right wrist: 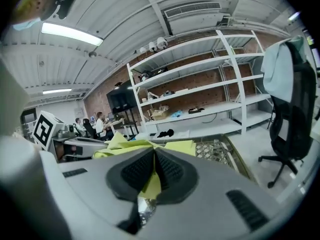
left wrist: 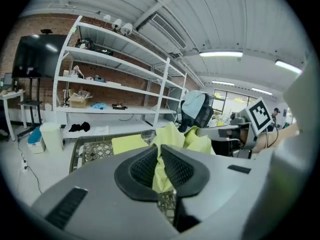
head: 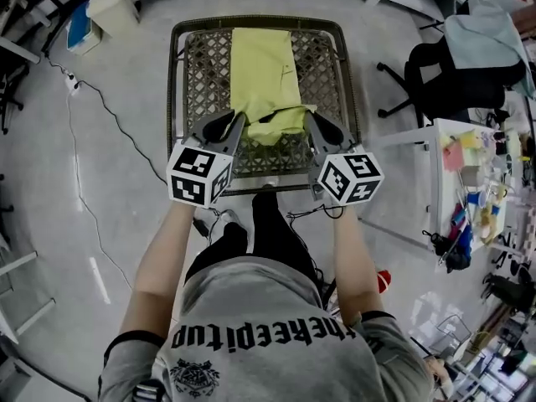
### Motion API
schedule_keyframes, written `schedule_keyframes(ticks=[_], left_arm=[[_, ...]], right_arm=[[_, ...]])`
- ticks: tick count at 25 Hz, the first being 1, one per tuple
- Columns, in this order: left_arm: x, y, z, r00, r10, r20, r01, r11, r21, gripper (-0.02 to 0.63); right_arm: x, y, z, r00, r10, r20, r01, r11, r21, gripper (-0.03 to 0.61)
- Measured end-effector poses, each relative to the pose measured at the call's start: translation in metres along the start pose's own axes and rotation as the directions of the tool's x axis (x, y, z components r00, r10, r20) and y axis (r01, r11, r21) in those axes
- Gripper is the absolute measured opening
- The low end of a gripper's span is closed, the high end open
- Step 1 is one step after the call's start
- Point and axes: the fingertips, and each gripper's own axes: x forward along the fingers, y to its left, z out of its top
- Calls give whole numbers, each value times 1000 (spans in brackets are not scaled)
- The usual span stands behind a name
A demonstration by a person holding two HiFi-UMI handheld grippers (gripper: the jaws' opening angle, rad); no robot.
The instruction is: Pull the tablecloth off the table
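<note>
- Fingers [left wrist: 145, 166] of the left gripper [head: 241, 121] are pinched nearly together on a fold of the yellow-green tablecloth [head: 261, 69]. Cloth bulges above the pads and hangs below them.
- Fingers [right wrist: 137, 170] of the right gripper [head: 310, 120] are clamped just as tight on the cloth's other near corner.
- Between the two grippers the near edge is bunched and lifted.
- The rest lies as a strip down the middle of the lattice tabletop [head: 201, 65], with bare lattice on either side.
- I cannot tell whether the cloth drapes over the far rim.
- The marker cubes [head: 199, 174] cover both hands, and the grippers hide part of the near rim.
- An office chair [head: 435, 74] stands to the right, and a cable [head: 84, 182] trails across the floor on the left.
</note>
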Motion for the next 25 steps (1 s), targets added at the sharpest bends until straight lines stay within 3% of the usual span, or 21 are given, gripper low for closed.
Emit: schedule_keyframes(ticks=[11, 18, 25], left_arm=[[57, 64, 57, 991, 131, 28, -130, 991, -37, 35], [83, 81, 65, 975, 217, 35, -215, 975, -55, 35], [101, 104, 72, 975, 220, 24, -217, 972, -86, 35]], right_arm=[[83, -35, 59, 993, 116, -22, -117, 992, -47, 17], [117, -56, 69, 983, 180, -36, -182, 981, -64, 17], [144, -63, 77, 983, 177, -43, -179, 982, -57, 17]])
